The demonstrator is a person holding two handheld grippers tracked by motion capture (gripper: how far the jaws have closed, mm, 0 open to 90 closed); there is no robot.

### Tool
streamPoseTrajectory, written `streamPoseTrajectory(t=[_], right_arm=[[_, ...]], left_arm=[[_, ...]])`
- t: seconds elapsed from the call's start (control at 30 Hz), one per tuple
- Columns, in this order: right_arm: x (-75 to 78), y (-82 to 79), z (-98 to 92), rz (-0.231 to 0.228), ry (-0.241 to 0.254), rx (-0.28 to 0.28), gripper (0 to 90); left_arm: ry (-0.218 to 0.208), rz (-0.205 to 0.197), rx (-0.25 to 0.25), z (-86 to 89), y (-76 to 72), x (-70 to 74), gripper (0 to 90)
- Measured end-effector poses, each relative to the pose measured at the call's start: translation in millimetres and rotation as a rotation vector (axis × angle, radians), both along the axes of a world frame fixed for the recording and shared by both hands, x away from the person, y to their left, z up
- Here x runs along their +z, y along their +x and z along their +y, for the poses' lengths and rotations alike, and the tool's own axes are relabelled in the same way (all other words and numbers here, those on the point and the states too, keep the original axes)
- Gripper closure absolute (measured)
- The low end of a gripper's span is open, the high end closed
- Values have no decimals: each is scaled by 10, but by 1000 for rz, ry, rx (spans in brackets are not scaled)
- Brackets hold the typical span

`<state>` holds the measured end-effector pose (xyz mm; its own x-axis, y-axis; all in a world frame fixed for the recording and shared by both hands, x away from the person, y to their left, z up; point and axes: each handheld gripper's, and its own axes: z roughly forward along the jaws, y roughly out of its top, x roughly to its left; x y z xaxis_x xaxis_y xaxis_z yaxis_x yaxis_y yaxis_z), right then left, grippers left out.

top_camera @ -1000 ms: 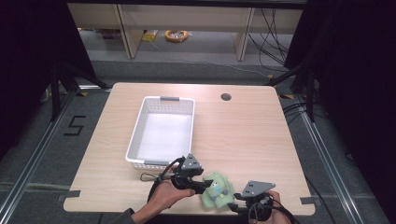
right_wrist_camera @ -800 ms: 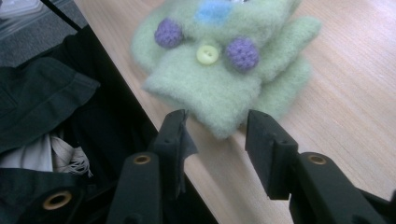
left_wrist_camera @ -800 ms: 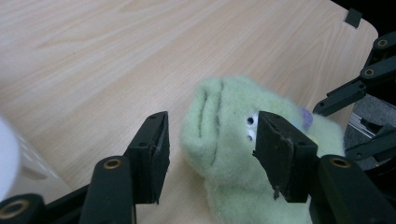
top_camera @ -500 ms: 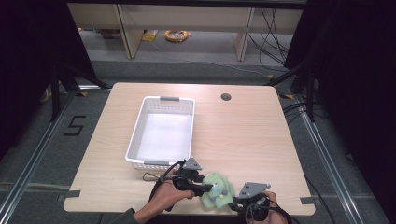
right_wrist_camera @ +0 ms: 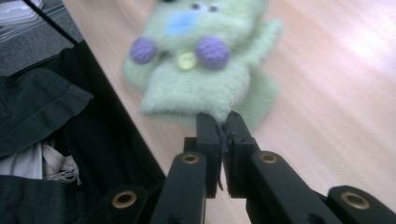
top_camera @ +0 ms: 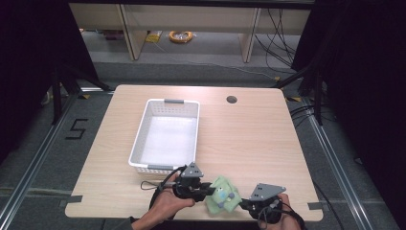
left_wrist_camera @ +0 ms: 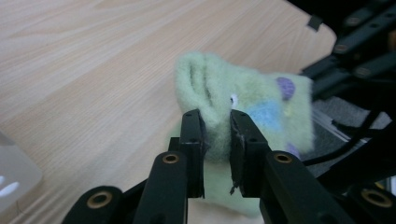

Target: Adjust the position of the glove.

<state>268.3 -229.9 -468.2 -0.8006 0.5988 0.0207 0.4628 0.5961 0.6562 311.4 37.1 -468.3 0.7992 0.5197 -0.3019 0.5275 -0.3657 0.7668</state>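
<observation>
Green fuzzy sock lay at the table's near edge, just in front of the white basket. Left gripper had just closed, pinching its cuff; right gripper had just closed, pinching its opposite edge.

Light wood table, rounded corners, round cable hole near the far edge. White perforated basket sits left of centre, long side running front to back. Green fuzzy toy lies near the front edge, just right of the basket's near end.
</observation>
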Motion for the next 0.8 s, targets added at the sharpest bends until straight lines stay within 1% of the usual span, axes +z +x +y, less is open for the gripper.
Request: streamPoseTrajectory(t=[0.03,0.07,0.1,0.13,0.17,0.2,0.23,0.27,0.3,0.33,0.37,0.4,0.43,0.47,0.5,0.53,0.57,0.6,0.63,0.67,0.7,0.73,0.8], right_arm=[[4,15,-9,-16,7,-5,875],[25,43,-27,-22,2,2,877],[56,90,-52,-26,2,-6,878],[56,90,-52,-26,2,-6,878],[76,142,-62,-23,7,-2,880],[76,142,-62,-23,7,-2,880],[85,207,-54,-30,-1,16,881],[85,207,-54,-30,-1,16,881],[90,226,-46,-18,-7,21,882],[92,288,-29,-17,-27,53,882],[78,305,-14,-18,-21,54,882],[77,339,-4,-15,-26,57,882],[75,358,1,-5,-26,62,882],[75,358,1,-5,-26,62,882],[67,416,10,3,-30,77,882],[67,416,10,3,-30,77,882],[53,464,22,6,-43,90,883],[53,464,22,6,-43,90,883],[14,502,49,5,-41,95,883],[-6,516,63,13,-47,94,883],[-23,529,72,21,-52,93,882],[-37,543,74,28,-55,108,882],[-54,554,72,31,-52,111,882]], left_arm=[[-12,6,2,15,-44,16,764],[-32,13,2,21,-90,24,764],[-42,9,3,23,-177,29,764],[-42,9,3,23,-177,29,764],[-55,14,4,19,-216,21,764],[-66,25,5,15,-250,8,764],[-68,30,10,13,-305,-20,764],[-68,30,10,13,-305,-20,764],[-69,35,18,10,-328,-35,764],[-71,30,30,5,-341,-49,763],[-85,53,20,10,-341,-56,763],[-81,57,43,19,-365,-79,763],[-87,63,38,18,-374,-99,763],[-87,63,38,18,-374,-99,762],[-83,78,39,15,-385,-131,760],[-83,78,39,15,-385,-131,760],[-90,80,52,14,-383,-149,758],[-85,78,61,14,-385,-160,758],[-87,93,65,11,-382,-190,755],[-87,93,65,11,-382,-190,754],[-80,105,62,9,-390,-220,754],[-80,105,62,9,-390,-220,753],[-79,113,60,-3,-408,-243,752]])
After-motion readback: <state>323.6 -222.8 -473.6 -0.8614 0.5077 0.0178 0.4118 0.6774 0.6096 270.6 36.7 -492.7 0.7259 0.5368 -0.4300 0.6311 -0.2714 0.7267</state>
